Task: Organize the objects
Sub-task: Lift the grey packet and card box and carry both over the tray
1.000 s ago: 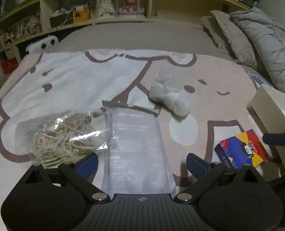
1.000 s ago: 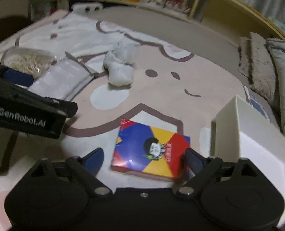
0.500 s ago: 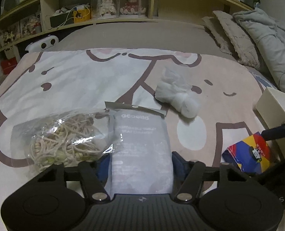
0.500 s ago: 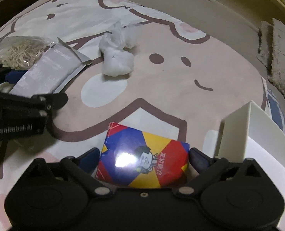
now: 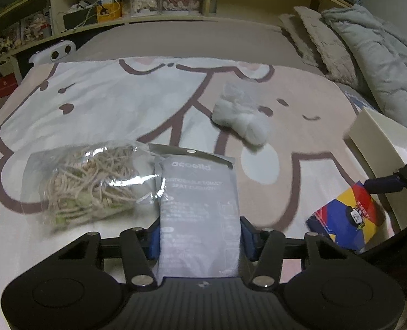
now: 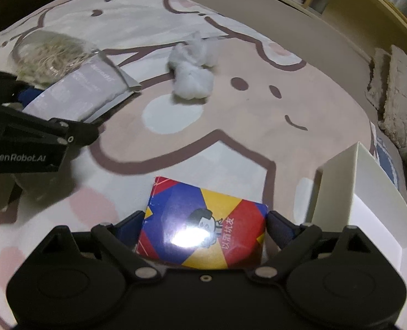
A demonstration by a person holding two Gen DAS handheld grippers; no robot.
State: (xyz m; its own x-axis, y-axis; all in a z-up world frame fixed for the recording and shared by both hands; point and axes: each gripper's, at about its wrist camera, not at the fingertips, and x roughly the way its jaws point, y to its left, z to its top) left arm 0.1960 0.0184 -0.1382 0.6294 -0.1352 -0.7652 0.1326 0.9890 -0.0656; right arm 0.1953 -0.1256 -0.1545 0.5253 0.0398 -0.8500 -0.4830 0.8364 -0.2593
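My left gripper is shut on a grey flat packet that lies on the bed. A clear bag of beige cords lies just left of it. My right gripper is shut on a colourful red, blue and yellow box, which also shows in the left wrist view. A white cotton bundle lies further back, also seen in the right wrist view. The grey packet and the left gripper's body show at the left of the right wrist view.
A white open box stands right of the colourful box, also in the left wrist view. The bedcover has a cartoon print. Pillows and a grey duvet lie at the far right. Shelves line the back.
Both grippers moved forward and closed: the left onto the grey packet, the right onto the colourful box.
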